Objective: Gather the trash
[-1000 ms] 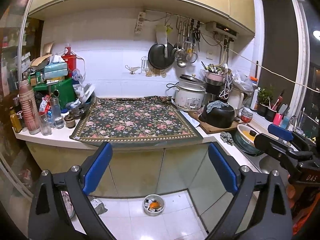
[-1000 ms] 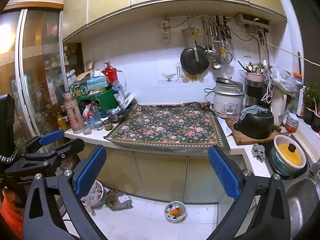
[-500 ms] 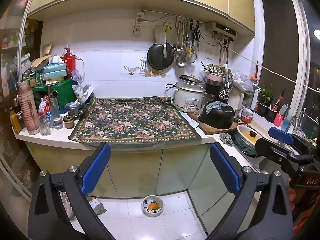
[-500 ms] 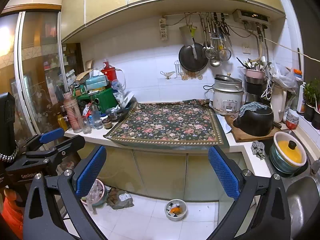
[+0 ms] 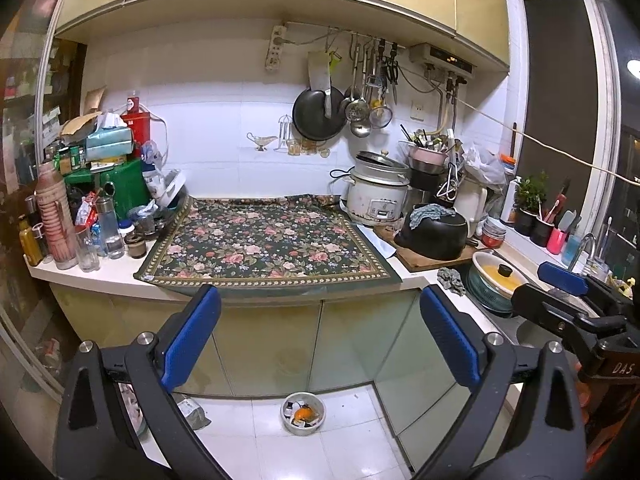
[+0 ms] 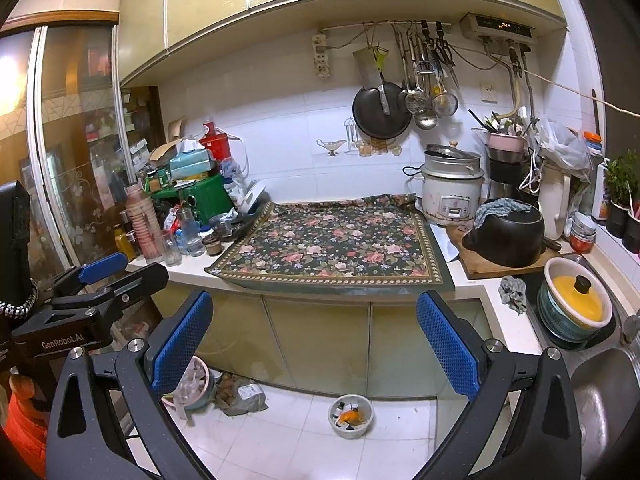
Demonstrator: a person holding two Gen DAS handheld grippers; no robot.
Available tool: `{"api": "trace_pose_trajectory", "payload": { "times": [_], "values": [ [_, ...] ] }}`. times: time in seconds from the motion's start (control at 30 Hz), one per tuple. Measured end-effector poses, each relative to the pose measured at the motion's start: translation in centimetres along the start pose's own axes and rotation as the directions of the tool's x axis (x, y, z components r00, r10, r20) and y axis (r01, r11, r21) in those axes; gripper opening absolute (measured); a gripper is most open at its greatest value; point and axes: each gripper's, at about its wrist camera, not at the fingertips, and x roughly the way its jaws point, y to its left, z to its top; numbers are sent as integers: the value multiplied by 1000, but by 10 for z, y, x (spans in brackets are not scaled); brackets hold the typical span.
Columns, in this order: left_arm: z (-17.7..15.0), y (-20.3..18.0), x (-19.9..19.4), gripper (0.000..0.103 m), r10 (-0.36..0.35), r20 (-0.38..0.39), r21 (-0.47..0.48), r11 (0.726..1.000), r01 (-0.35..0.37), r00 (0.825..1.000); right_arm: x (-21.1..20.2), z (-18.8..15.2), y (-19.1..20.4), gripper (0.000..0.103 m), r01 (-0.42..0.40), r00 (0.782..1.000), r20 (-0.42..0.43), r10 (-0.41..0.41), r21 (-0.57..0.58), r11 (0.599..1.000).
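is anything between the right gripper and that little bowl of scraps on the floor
Nothing visible blocks it. The right hand-held gripper is open and empty, well above the small bowl of scraps, which sits on bare white floor tiles in front of the cabinet doors. The crumpled bag lies off to its left, apart from it.

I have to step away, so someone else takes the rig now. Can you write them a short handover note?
Left gripper: open, empty. Right gripper: open, empty. Both are held in front of the counter, above the floor.
Trash: small bowl of scraps on the floor tiles by the cabinets; crumpled bag and pink bin at the left cabinet foot.
Done: nothing picked up as far as the views show.
Left: collect the floor trash.
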Motion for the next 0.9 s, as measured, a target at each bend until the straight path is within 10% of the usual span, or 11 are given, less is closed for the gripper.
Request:
{"api": "trace_pose_trajectory", "payload": {
  "times": [0.9],
  "values": [
    [4, -1, 10, 101, 1, 7, -5, 1000, -1, 1000, 12, 12, -5, 101, 3, 1000, 0, -3, -2, 1000]
  ]
}}
